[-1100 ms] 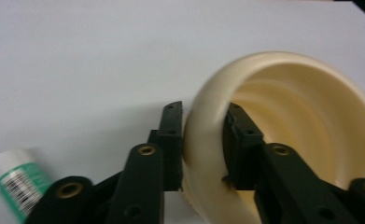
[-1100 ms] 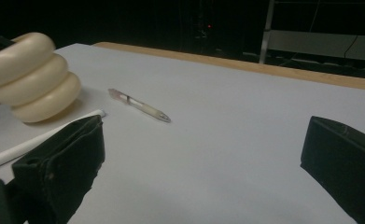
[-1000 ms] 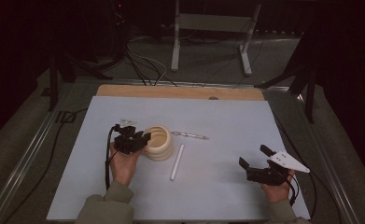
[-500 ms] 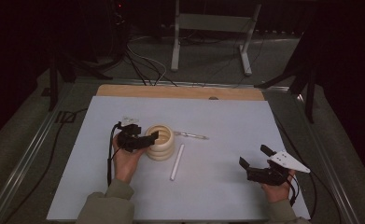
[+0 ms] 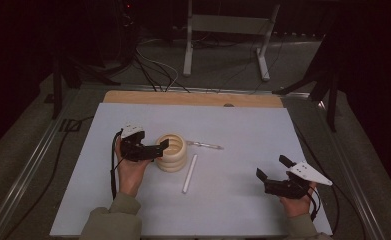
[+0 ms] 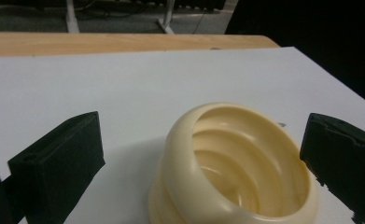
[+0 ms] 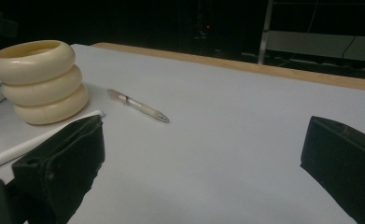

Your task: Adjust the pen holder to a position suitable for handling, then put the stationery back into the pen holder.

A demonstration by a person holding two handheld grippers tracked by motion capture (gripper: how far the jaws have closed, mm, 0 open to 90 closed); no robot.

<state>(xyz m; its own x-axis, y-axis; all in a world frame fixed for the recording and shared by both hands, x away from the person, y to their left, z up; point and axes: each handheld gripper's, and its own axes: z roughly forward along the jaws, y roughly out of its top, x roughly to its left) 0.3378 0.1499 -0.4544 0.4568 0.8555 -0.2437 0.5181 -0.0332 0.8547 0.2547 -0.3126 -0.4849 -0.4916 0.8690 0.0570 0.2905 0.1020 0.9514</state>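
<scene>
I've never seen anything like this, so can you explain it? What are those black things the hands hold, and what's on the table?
A person sits at a white table and holds a grabbing tool in each hand, like tongs with two black jaws. One picture is taken from above. The other two come from small cameras riding on each tool, so the black blocks at their edges are the jaws.

The left tongs have just been opening, and their jaws stand either side of a cream holder shaped like stacked rings, without squeezing it. The right tongs are open too, with nothing between them.

Beside the holder lie a white stick and a pen. Nothing is held.
</scene>
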